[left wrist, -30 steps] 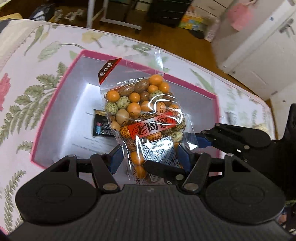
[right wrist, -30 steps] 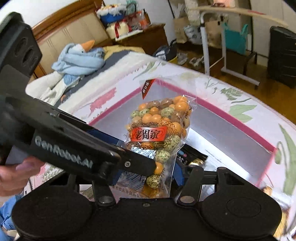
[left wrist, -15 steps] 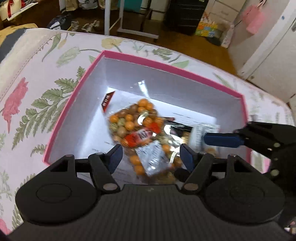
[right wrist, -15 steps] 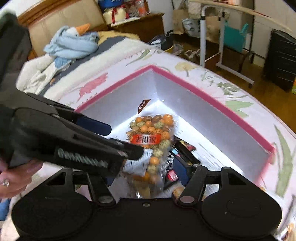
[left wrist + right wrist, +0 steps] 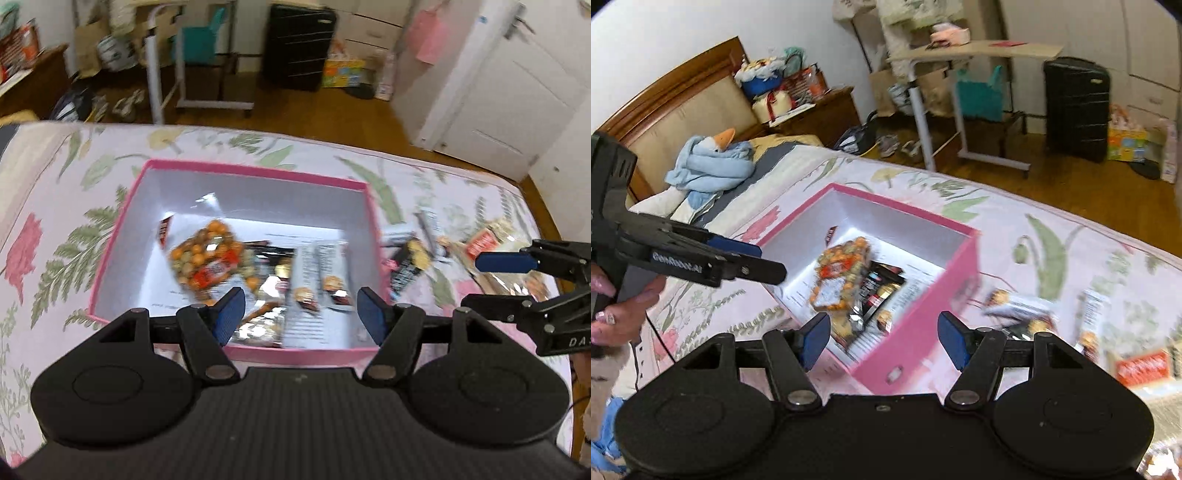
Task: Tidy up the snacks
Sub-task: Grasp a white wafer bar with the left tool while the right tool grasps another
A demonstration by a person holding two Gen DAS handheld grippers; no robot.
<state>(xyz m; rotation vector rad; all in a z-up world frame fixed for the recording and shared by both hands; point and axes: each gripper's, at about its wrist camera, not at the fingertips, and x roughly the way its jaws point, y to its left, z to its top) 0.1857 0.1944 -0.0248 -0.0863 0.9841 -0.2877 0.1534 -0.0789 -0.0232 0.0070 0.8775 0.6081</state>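
Observation:
A clear bag of orange and green coated nuts [image 5: 208, 260] lies inside the pink box [image 5: 255, 171] on the flowered bedspread, on top of other snack packets; it also shows in the right wrist view [image 5: 842, 273]. My left gripper [image 5: 300, 312] is open and empty above the box's near edge. My right gripper [image 5: 881, 338] is open and empty over the box's near right corner [image 5: 916, 332]. Several loose snack packets [image 5: 410, 262] lie on the bed right of the box, blurred in the right wrist view [image 5: 1023, 306].
A red-labelled packet [image 5: 1141, 365] lies at the right. A blue stuffed goose [image 5: 709, 162] sits by the headboard. Beyond the bed's far edge are a rolling table [image 5: 960, 74], a black suitcase [image 5: 299, 44] and white doors [image 5: 491, 85].
Both grippers let go of the nut bag, which dropped into the box. Both grippers opened, rose and pulled back; the right one swung to the right.

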